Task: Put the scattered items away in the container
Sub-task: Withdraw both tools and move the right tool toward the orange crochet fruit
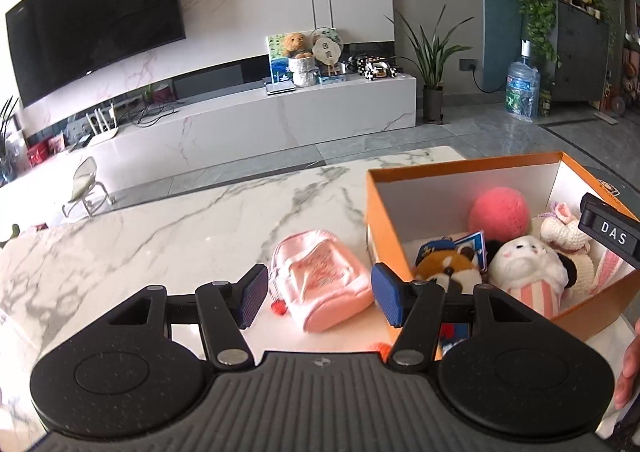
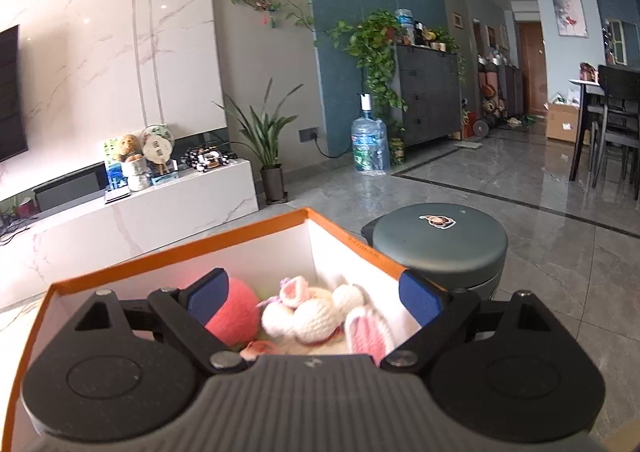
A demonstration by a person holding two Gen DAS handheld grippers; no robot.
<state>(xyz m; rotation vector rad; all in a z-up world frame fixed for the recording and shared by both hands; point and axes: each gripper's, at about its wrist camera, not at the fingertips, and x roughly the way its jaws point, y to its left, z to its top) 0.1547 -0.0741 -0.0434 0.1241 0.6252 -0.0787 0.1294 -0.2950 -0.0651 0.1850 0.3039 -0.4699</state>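
Your left claw [image 1: 318,298] gapes wide, empty, with the pink pouch [image 1: 324,284] on the table just ahead between its pads. Your right claw [image 2: 316,298], spread and empty, hangs above the box [image 1: 400,223]. Most toys are in; the pouch remains.

Home living room, television [image 1: 92,27], houseplants [image 2: 376,47]
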